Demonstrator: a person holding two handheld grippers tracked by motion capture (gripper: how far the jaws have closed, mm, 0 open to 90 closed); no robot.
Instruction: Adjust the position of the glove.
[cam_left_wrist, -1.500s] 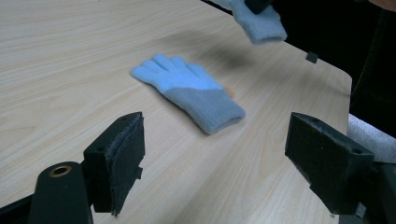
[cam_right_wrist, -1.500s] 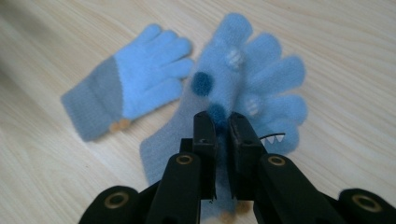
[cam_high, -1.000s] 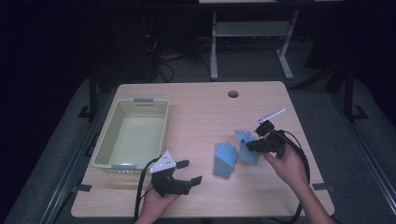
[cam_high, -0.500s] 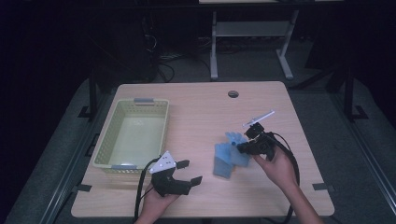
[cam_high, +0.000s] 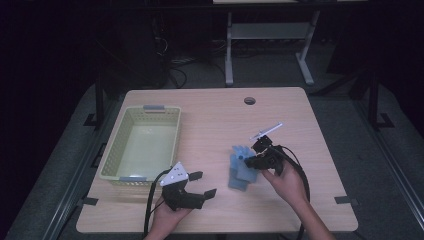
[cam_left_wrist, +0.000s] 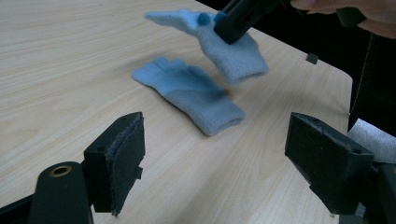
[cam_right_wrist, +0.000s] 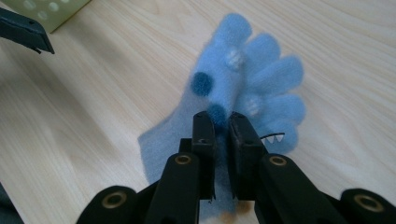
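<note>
Two light blue gloves are in play. One glove (cam_left_wrist: 194, 95) lies flat on the wooden table (cam_high: 220, 120). The other glove (cam_left_wrist: 224, 39) hangs just above it, pinched by my right gripper (cam_high: 256, 159), which is shut on it; in the right gripper view this glove (cam_right_wrist: 243, 79) shows dark blue and white dots. Both gloves (cam_high: 241, 170) appear stacked right of centre in the high view. My left gripper (cam_high: 200, 184) rests open near the table's front edge, left of the gloves, with nothing between its jaws (cam_left_wrist: 215, 154).
A pale green plastic basket (cam_high: 112, 160) stands at the table's left, with nothing visible inside. A round cable hole (cam_high: 249, 100) sits near the far edge. Dark floor and a white table frame (cam_high: 270, 35) lie beyond.
My right gripper has carried the held glove leftward, over the glove lying on the table. The left gripper has stayed in place.
</note>
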